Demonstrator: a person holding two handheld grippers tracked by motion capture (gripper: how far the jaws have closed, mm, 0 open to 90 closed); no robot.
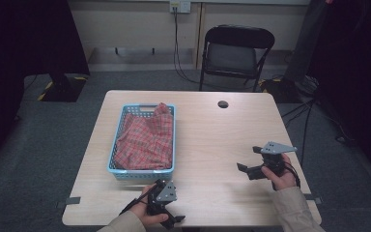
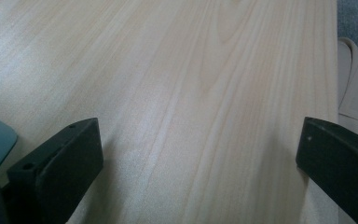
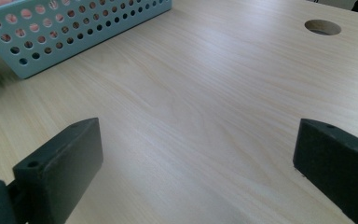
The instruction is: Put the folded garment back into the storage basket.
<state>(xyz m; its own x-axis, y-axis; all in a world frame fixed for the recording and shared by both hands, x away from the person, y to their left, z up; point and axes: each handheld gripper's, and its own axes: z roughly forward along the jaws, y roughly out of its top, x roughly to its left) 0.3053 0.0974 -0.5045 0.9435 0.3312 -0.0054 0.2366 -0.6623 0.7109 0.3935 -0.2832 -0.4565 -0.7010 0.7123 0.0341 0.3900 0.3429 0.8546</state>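
Observation:
A light-blue perforated basket (image 1: 142, 171) stands on the left half of the wooden table (image 1: 212, 130) with a red plaid cloth (image 1: 145, 140) bunched inside; one corner of the cloth rises above the far rim. My left gripper (image 1: 171, 205) rests by the front edge just in front of the basket. It is open, with bare wood between its jaws in the left gripper view (image 2: 198, 140). My right gripper (image 1: 249, 158) hovers over the right side and points left toward the basket, open and holding nothing (image 3: 198, 140). The basket's side wall (image 3: 88, 28) lies ahead of it at upper left.
A round cable hole (image 1: 223, 104) sits near the table's far edge, also seen in the right gripper view as the hole (image 3: 323, 27). A black folding chair (image 1: 236, 53) stands behind the table. Bare wood spans the table's middle and right.

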